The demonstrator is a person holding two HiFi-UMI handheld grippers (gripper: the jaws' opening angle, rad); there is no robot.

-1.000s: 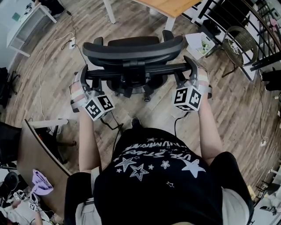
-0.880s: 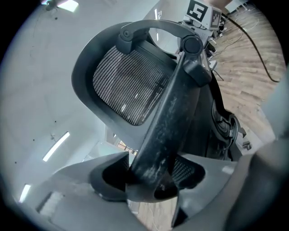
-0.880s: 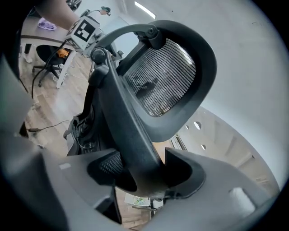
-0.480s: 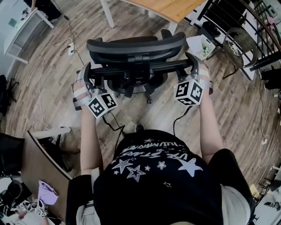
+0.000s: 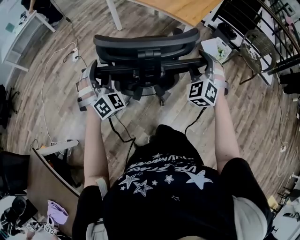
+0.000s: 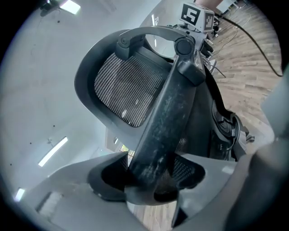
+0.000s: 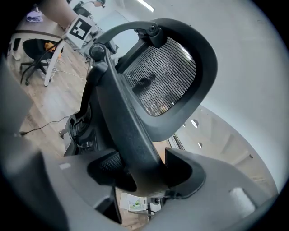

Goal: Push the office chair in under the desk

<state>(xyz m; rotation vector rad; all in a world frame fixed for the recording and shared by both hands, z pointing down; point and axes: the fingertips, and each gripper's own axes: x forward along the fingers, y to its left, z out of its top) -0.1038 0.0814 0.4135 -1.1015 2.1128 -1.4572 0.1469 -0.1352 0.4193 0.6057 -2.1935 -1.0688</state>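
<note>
The black office chair (image 5: 145, 44), with a mesh headrest, stands seen from behind, facing the wooden desk (image 5: 187, 9) at the top. A black crossbar (image 5: 145, 68) runs across its back. My left gripper (image 5: 91, 77) is shut on the bar's left end and my right gripper (image 5: 206, 63) on its right end. In the left gripper view the scuffed bar (image 6: 167, 122) fills the left gripper (image 6: 151, 178), both pads against it. The right gripper view shows the bar (image 7: 126, 131) clamped likewise in the right gripper (image 7: 144, 173), with the headrest mesh (image 7: 162, 81) above.
A white desk leg (image 5: 112, 14) stands left of the chair. A power strip with a white cable (image 5: 75, 56) lies on the wooden floor at left. A wire chair (image 5: 255, 47) and a dark railing are at right, a printed box (image 5: 216, 47) near them. A brown board (image 5: 47, 168) stands at lower left.
The chair has rolled forward toward the desk, both grippers going with it on the crossbar. The person has stepped after it. The jaws have not changed.
</note>
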